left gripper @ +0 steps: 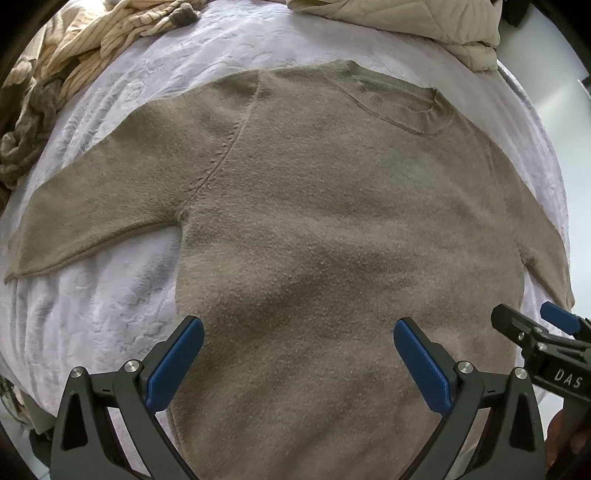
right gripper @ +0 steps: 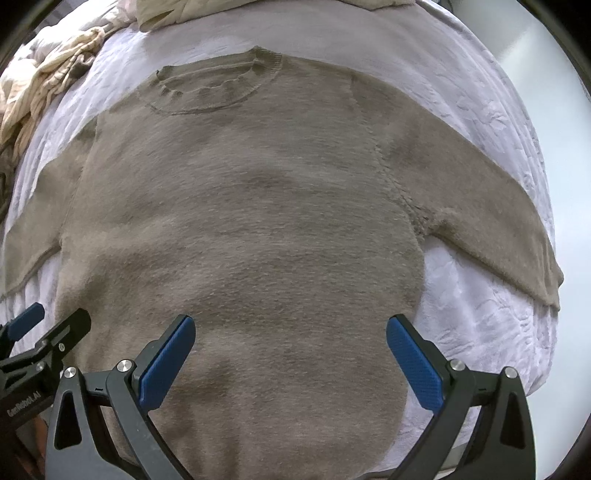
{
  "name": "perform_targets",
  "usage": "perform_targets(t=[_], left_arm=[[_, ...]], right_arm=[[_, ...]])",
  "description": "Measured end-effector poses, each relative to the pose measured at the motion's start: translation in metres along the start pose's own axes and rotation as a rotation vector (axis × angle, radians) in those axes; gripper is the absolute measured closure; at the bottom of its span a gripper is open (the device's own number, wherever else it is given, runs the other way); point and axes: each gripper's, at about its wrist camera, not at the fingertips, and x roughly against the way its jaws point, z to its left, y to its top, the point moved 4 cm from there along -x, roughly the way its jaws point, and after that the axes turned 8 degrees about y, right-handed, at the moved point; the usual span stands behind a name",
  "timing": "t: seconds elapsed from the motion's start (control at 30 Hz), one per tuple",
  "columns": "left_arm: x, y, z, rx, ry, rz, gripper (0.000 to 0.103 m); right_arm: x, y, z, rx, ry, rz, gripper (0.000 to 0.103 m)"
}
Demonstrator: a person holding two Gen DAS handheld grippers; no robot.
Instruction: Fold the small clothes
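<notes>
Here a sweater [left gripper: 314, 221] lies flat on a bed [left gripper: 110, 295], both grippers hovering wide over its lower body

Around the sweater a band of white, embossed bedspread shows on each side; the right sleeve [right gripper: 498, 221] reaches almost to the bed's edge, and the left sleeve [left gripper: 92, 214] ends near the other side. Beyond the collar [left gripper: 399, 103] sit a quilted beige cover [left gripper: 424, 26] and, to the left, a heap of striped cloth [left gripper: 74, 66]. The sweater is taupe, fuzzy knit, front up, sleeves spread, with a ribbed round neck and a few soft ripples across the body. Left gripper [left gripper: 299, 354] and right gripper [right gripper: 291, 350] have black frames and blue ridged fingers [left gripper: 173, 365], spread wide and holding nothing, side by side above the hem end
</notes>
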Motion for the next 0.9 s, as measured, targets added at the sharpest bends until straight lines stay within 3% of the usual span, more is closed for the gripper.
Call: perform_targets(t=[0.2,0.4,0.6,0.7,0.8,0.9], left_arm=[[-0.005,0.003,0.014,0.033,-0.025,-0.003,0.000],[-0.008,0.008,0.065,0.138,-0.162,-0.050,0.000],[-0.024,0.014,0.184,0.361,-0.188,-0.123,0.000],[-0.037,0.007,0.255,0.512,-0.160,-0.145,0.000],[-0.051,-0.010,0.322,0.699,-0.183,-0.158,0.000],[-0.067,-0.023,0.344,0.811,-0.244,-0.144,0.000]], right_arm=[[-0.002,-0.003,0.016,0.013,0.019,-0.004,0.000],[-0.007,-0.010,0.044,0.048,0.044,0.007,0.000],[-0.010,-0.021,0.080,0.107,0.057,-0.002,0.000],[-0.013,-0.028,0.093,0.124,0.077,0.010,0.000],[-0.018,-0.036,0.107,0.158,0.070,0.030,0.000],[-0.021,-0.039,0.118,0.183,0.058,0.039,0.000]])
